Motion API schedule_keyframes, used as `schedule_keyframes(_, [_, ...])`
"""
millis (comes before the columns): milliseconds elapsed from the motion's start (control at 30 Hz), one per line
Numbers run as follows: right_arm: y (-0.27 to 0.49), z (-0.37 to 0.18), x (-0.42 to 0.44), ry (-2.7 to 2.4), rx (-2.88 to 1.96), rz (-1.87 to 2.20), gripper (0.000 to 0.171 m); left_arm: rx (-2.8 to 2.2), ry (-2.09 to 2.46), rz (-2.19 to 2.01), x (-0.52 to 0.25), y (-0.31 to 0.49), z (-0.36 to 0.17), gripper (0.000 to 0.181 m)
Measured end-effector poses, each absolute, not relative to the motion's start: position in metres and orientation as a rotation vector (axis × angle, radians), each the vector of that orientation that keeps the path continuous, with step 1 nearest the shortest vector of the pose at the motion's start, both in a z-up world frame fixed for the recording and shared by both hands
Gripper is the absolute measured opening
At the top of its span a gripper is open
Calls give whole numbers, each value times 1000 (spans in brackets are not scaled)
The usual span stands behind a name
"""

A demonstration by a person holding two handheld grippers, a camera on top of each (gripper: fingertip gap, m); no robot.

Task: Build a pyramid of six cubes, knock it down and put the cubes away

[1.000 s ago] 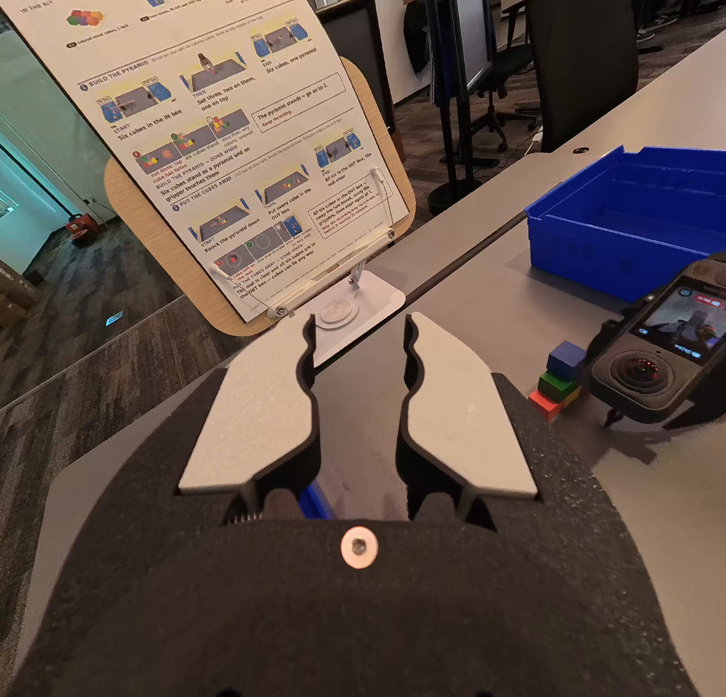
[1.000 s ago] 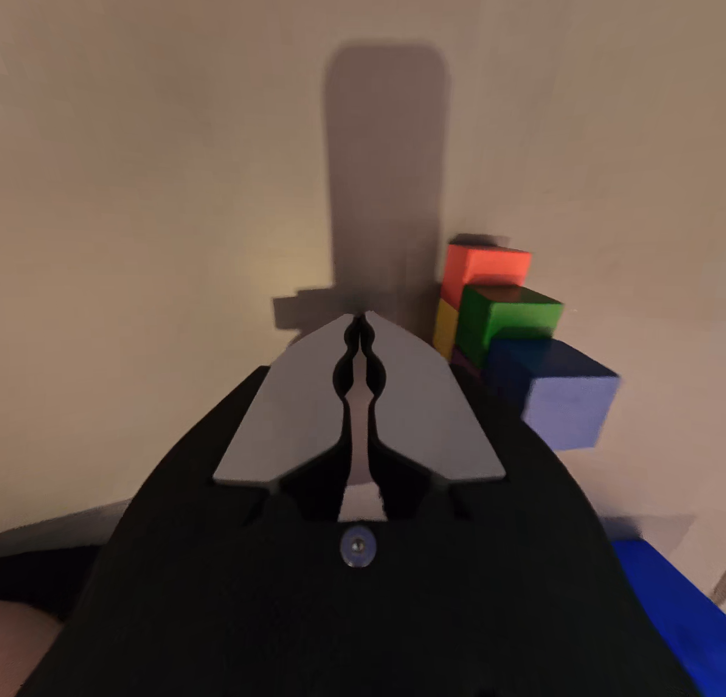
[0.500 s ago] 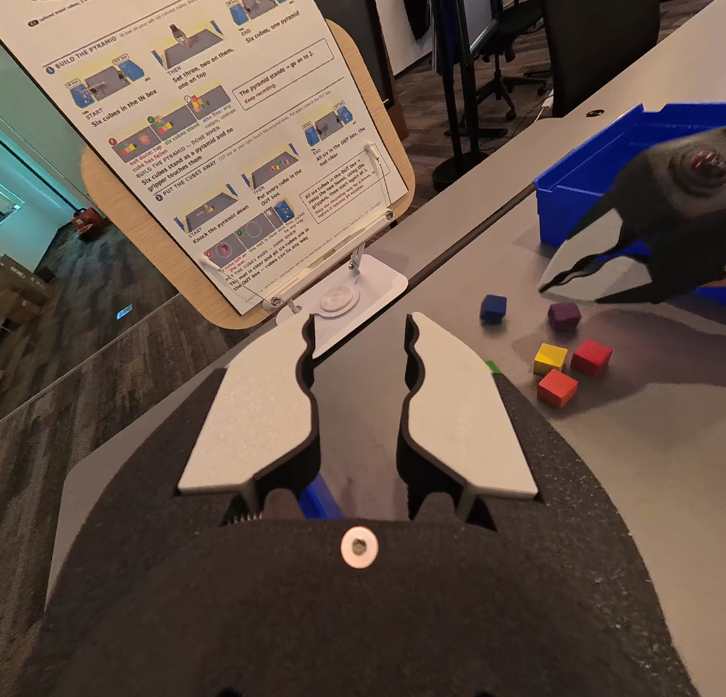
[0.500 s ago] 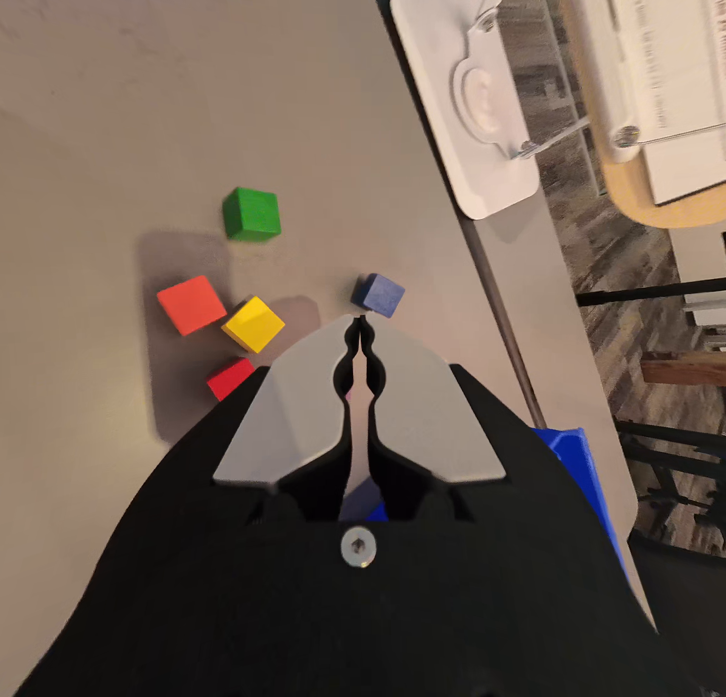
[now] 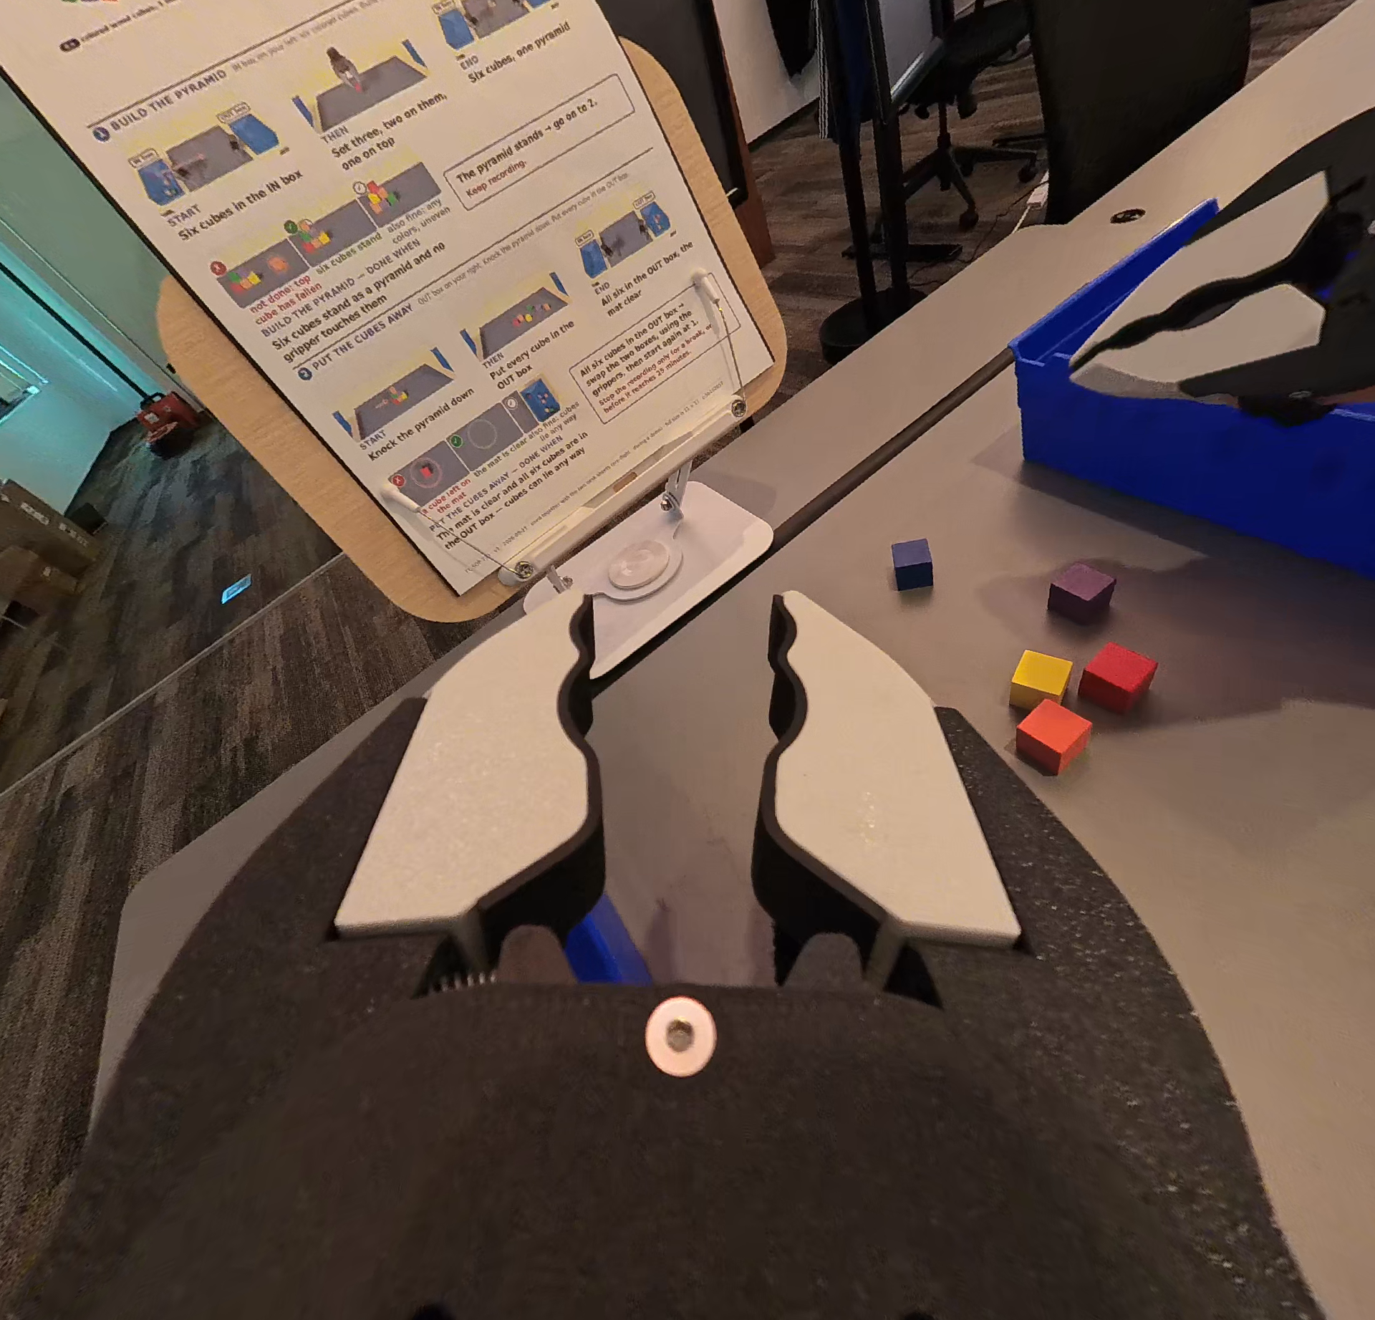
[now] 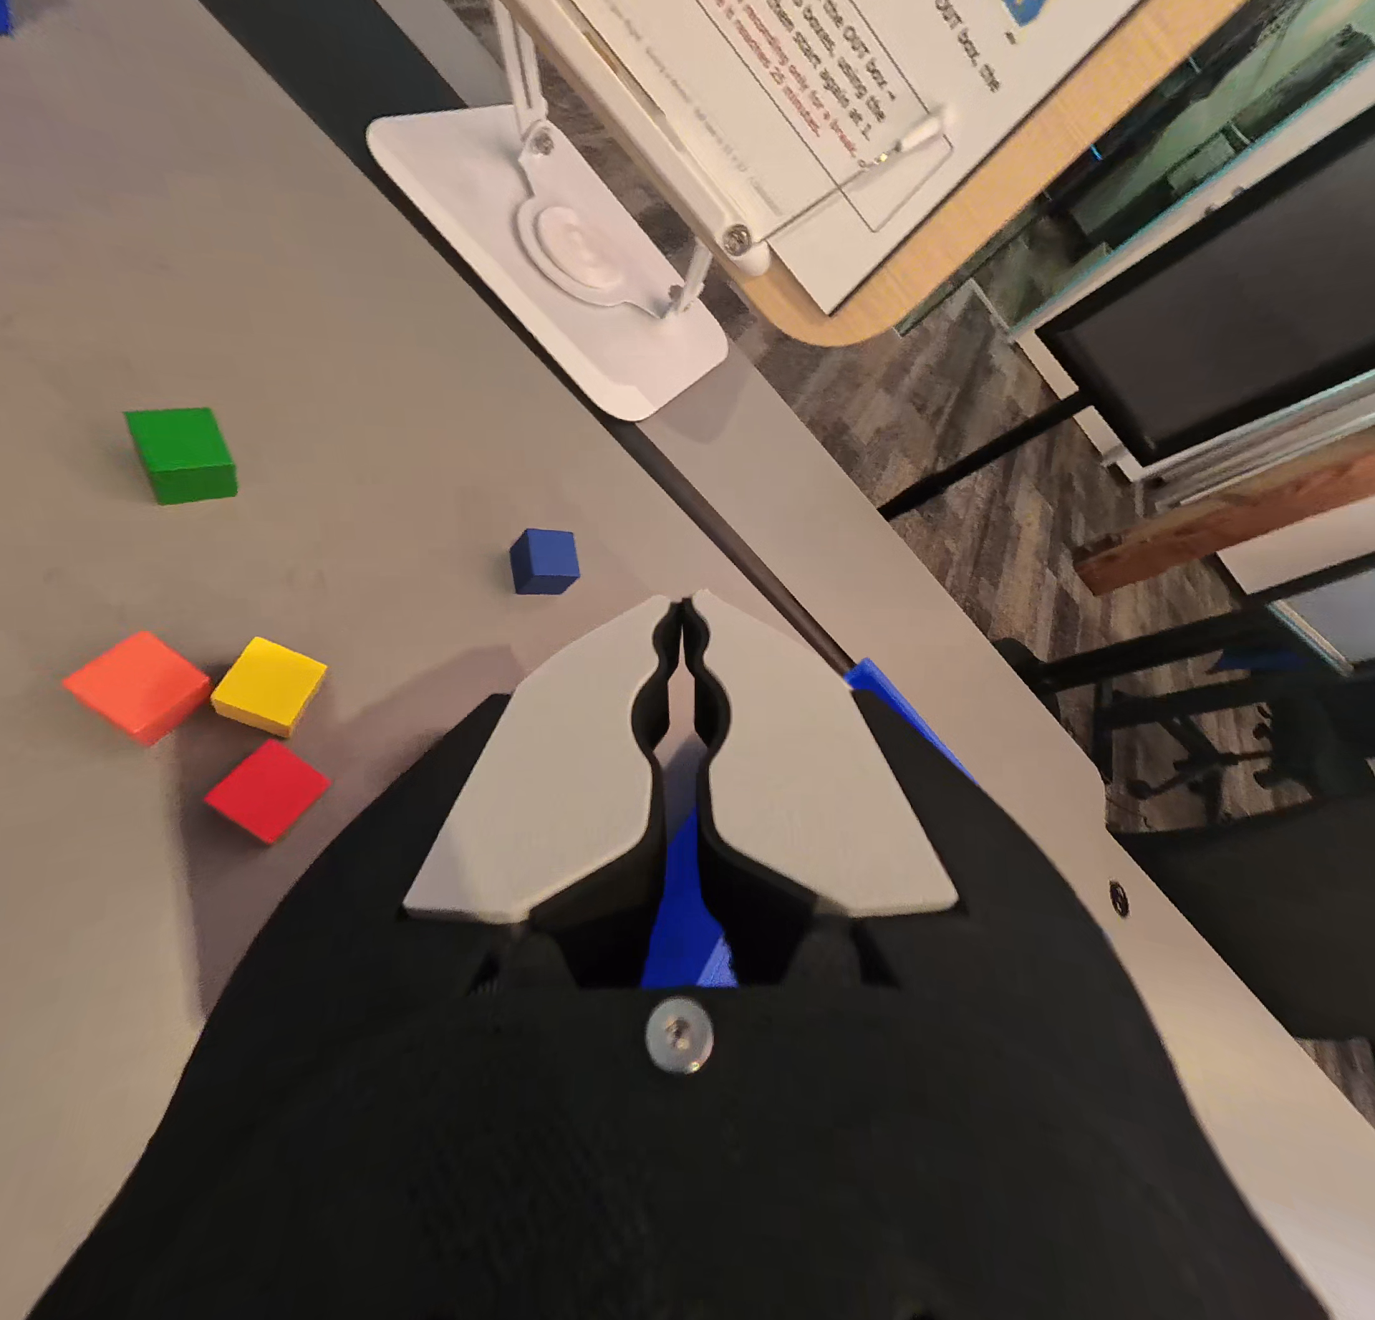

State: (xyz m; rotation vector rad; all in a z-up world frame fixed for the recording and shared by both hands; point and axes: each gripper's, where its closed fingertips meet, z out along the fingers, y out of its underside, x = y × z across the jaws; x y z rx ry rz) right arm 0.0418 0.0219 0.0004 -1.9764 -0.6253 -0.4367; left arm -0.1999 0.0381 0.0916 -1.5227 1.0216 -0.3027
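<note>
Six cubes lie loose on the grey tabletop [image 6: 312, 302], none stacked, so the pyramid reads as already knocked down and the putting away not yet begun. The orange cube [image 6: 136, 685], yellow cube [image 6: 269, 684] and red cube [image 6: 268, 789] sit bunched together, orange and yellow just about touching; the blue cube [image 6: 545, 561] and green cube [image 6: 181, 454] lie apart from them, and the purple cube [image 5: 1080, 591] rests nearest the blue bin [image 5: 1190, 458]. The right claw [image 6: 683, 603] hangs above the bin's near corner with its tips pressed together and nothing between them, probably because a closed claw makes a firm pusher. The left claw [image 5: 681, 607] waits spread wide and empty over the tabletop's edge, facing the instruction sheet [image 5: 417, 242] on its stand, clear of the cubes
</note>
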Motion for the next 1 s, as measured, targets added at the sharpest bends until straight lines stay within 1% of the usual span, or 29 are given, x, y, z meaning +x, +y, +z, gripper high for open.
schedule_keyframes(267, [20,-7,48,-590,-2015,-467,2,-1517,1014,-265,-204,39,94,45])
schedule_keyframes(500, [12,3,48,-537,-2006,-489,5,-1526,1004,-310,-205,39,95,47])
schedule_keyframes(800, [-4,-23,51,-364,-2147,-262,22,-1518,985,-371,-203,33,101,52])
schedule_keyframes(1000, [-2,-57,35,-212,-2310,26,33,-1517,987,-384,-204,30,103,53])
